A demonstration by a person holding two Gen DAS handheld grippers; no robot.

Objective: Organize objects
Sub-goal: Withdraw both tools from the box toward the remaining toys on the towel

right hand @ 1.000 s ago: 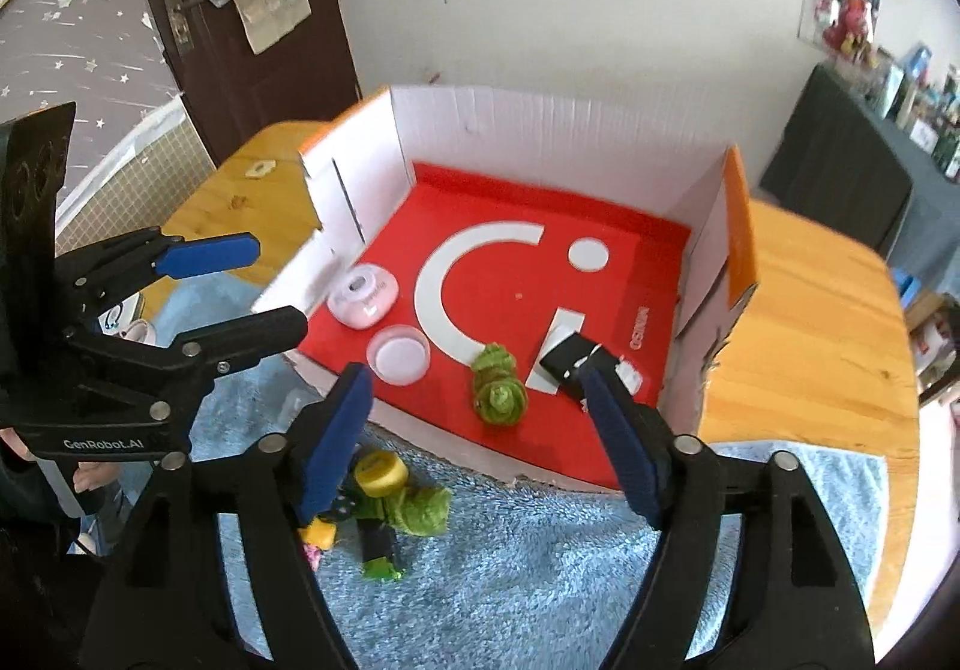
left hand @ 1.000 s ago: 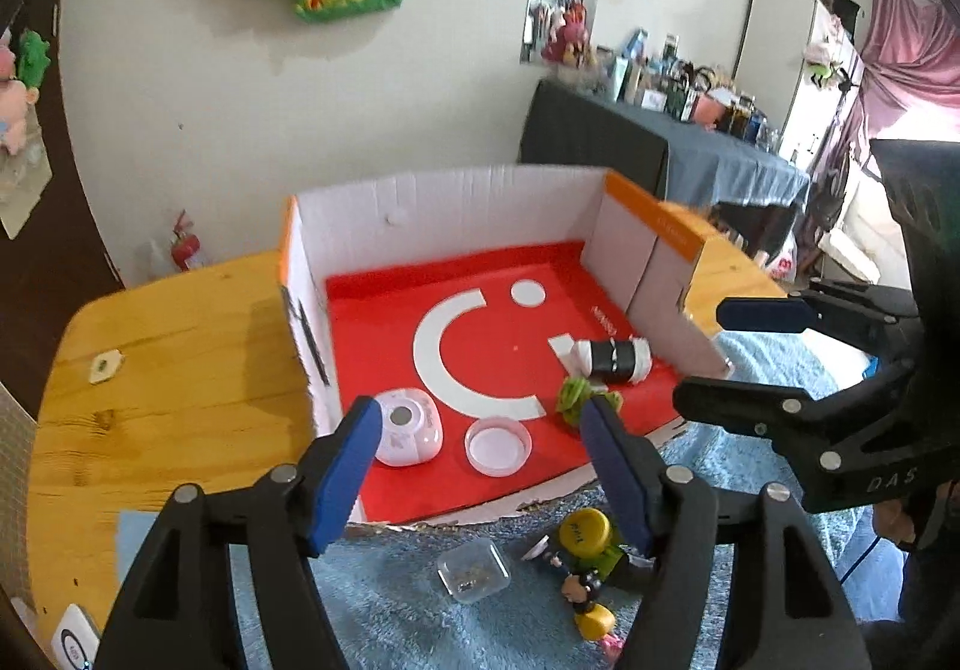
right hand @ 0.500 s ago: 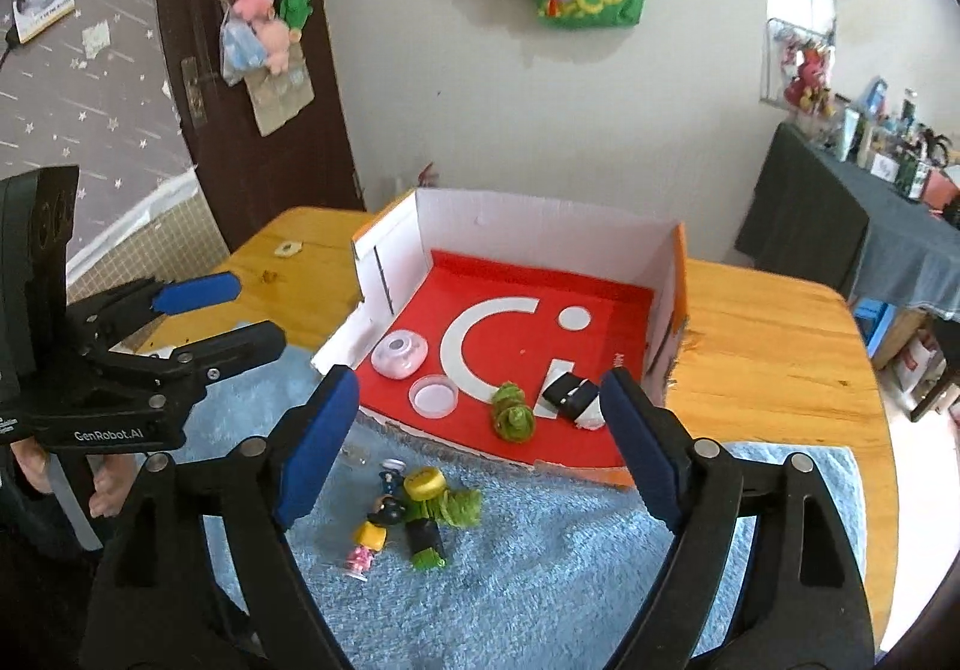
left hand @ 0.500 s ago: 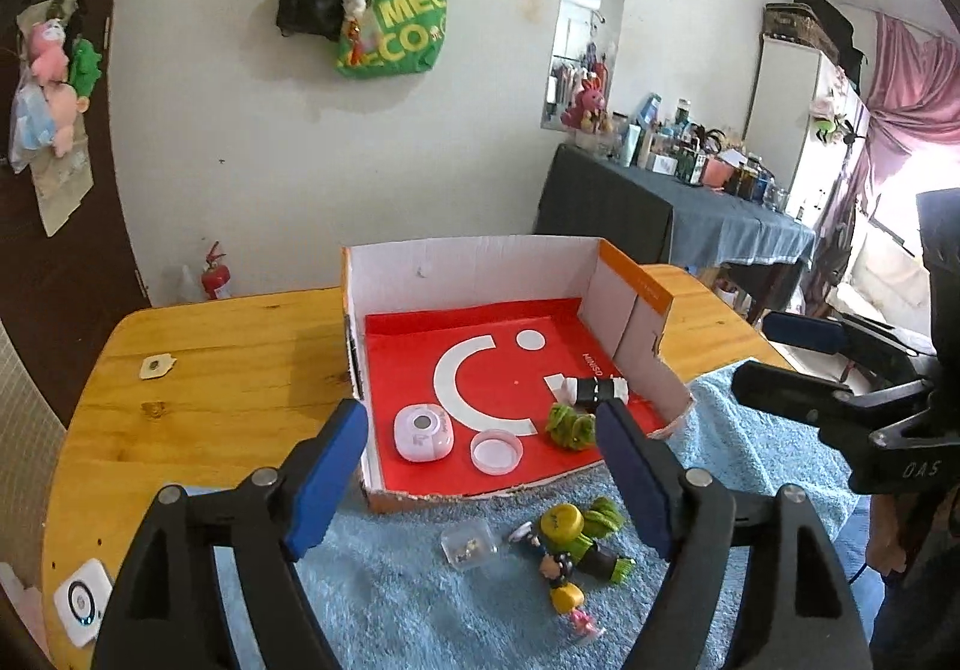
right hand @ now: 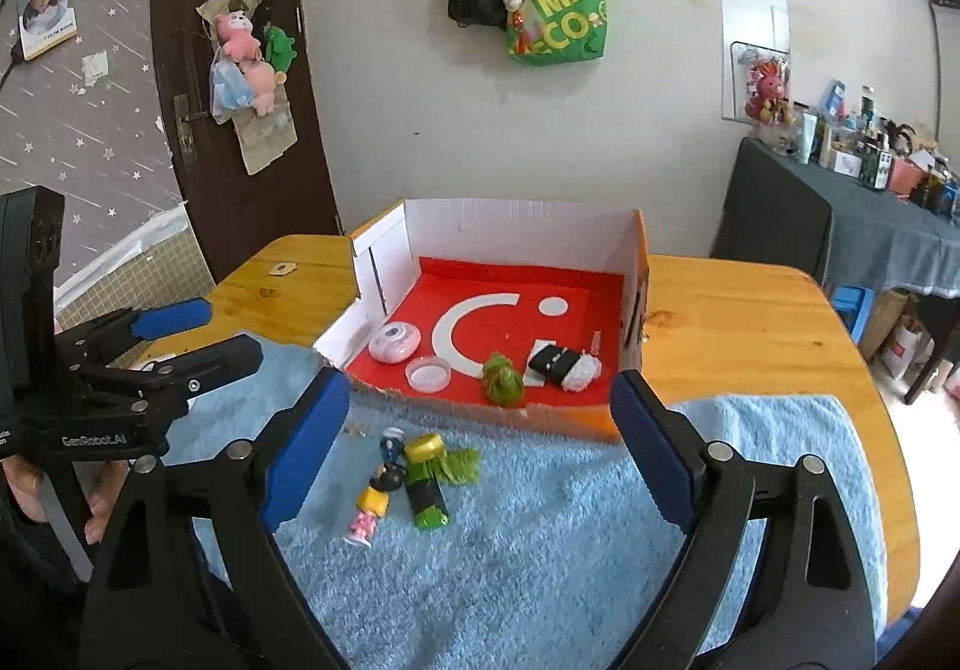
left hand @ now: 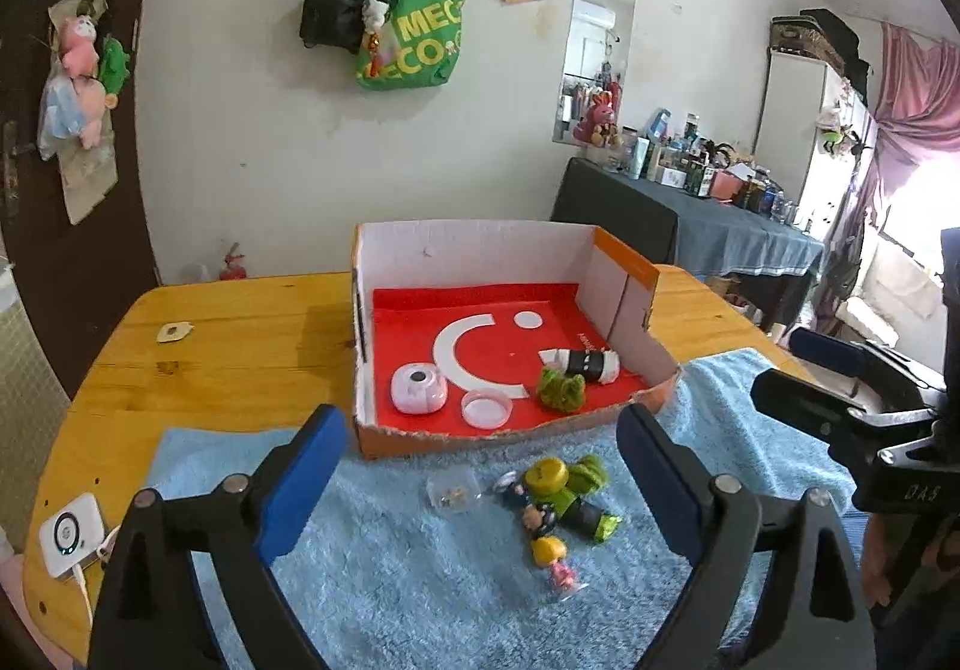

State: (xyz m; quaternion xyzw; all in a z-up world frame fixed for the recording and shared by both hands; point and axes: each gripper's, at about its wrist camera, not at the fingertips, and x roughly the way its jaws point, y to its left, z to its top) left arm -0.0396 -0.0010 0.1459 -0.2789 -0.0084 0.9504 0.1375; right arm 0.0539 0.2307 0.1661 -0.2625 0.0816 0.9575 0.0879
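Note:
An open cardboard box (left hand: 474, 244) with a red floor stands on the wooden table. In it lie a pink round case (left hand: 418, 388), a clear round lid (left hand: 486, 409), a green plush (left hand: 561, 388) and a black-and-white roll (left hand: 591, 364). On the blue towel (left hand: 420, 568) in front lie a small clear box (left hand: 453, 493), a yellow-capped green toy (left hand: 555, 481) and small figures (left hand: 549, 553). My left gripper (left hand: 480, 484) is open and empty above the towel. My right gripper (right hand: 474, 460) is open and empty, held back over the towel (right hand: 540, 538) and toys (right hand: 414, 481).
A white device with a cable (left hand: 69, 535) lies at the table's left front corner. A small tag (left hand: 173, 332) lies on the bare wood left of the box. A dark cluttered table (left hand: 690, 226) stands behind at the right.
Both grippers have pulled back and up from the box, so the whole box and the toys on the towel now show. Both stay open and empty.

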